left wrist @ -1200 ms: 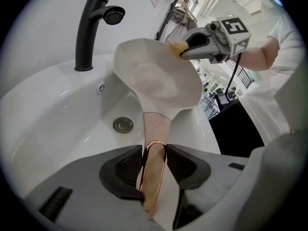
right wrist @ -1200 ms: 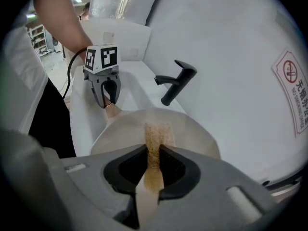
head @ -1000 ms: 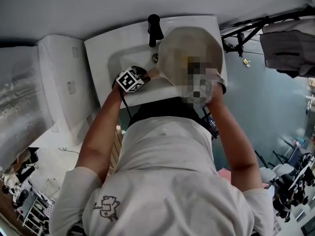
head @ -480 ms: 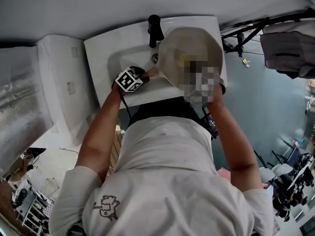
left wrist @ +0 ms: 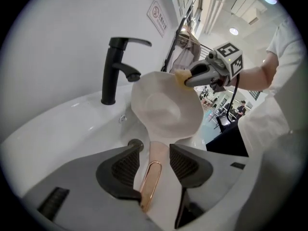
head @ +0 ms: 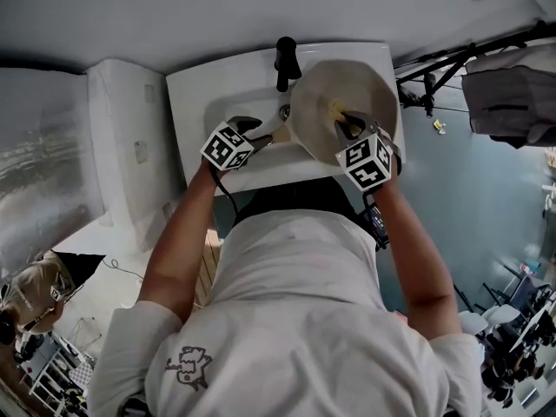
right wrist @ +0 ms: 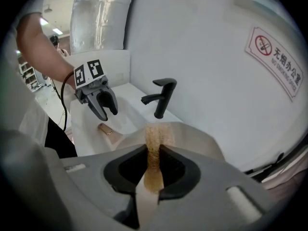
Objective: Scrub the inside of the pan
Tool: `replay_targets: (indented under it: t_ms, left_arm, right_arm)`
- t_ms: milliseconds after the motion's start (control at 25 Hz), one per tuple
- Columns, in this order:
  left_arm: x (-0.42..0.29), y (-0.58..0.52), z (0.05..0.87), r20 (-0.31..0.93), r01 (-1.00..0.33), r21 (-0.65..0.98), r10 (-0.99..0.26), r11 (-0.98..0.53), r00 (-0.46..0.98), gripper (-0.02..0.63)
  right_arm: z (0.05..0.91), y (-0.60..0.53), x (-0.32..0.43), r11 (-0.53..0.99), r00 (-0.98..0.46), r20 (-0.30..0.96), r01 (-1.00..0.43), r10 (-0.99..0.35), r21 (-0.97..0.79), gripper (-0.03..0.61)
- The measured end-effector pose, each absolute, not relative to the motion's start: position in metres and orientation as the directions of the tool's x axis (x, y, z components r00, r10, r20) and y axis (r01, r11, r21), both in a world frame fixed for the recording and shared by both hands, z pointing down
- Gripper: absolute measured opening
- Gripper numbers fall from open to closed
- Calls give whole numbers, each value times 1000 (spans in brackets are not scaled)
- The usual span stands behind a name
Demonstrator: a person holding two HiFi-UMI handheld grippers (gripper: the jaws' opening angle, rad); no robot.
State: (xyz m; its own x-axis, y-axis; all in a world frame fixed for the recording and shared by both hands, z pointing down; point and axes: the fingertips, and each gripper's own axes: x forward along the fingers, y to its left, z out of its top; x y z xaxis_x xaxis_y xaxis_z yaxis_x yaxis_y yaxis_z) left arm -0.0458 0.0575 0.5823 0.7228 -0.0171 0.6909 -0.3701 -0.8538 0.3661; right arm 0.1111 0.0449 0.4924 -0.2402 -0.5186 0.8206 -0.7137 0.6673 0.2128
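Note:
A cream pan [head: 343, 102] sits tilted over the right side of the white sink [head: 226, 89], its pale handle [left wrist: 153, 170] lying toward the basin. My left gripper [left wrist: 155, 153] is open; its jaws have just been opening, and the handle lies loose between the pads with gaps on both sides. From the right gripper view, the left gripper [right wrist: 105, 110] hangs just above the handle [right wrist: 106, 129]. My right gripper [right wrist: 154, 150] is shut on a thin yellow-brown sponge [right wrist: 154, 143], held at the pan's [right wrist: 192, 138] rim. In the head view the sponge [head: 334, 109] is inside the pan.
A black faucet [head: 285, 59] stands at the back of the sink, close to the pan's left edge. The drain [left wrist: 136, 143] lies under the left gripper. A white unit [head: 122, 146] is to the left, and a black rack [head: 434, 68] with grey cloth [head: 508, 94] to the right.
The left gripper's jaws have spread apart and it has lifted off the pan's handle. The right gripper with the sponge has risen slightly and rolled.

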Motion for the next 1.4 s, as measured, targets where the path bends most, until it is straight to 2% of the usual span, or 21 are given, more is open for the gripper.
replay_targets:
  t_ms: [240, 480, 760, 1120, 1400]
  left_arm:
    - [-39, 61, 506, 607, -414, 329, -146, -849, 781, 193]
    - [-31, 64, 418, 488, -490, 254, -327, -834, 809, 174]
    - [-25, 101, 331, 349, -641, 160, -564, -751, 748, 39]
    - [11, 193, 318, 342, -749, 147, -677, -647, 652, 2]
    - [51, 255, 300, 330, -742, 139, -676, -656, 659, 2]
  right_arm:
    - [452, 55, 112, 644, -312, 761, -744, -569, 176, 60]
    - [410, 73, 114, 674, -425, 678, -725, -600, 141, 60]
    - [373, 120, 137, 705, -538, 584, -705, -607, 83, 58]
    - [360, 186, 176, 758, -660, 508, -651, -554, -19, 58]
    - [344, 232, 186, 789, -714, 444, -614, -541, -25, 57]
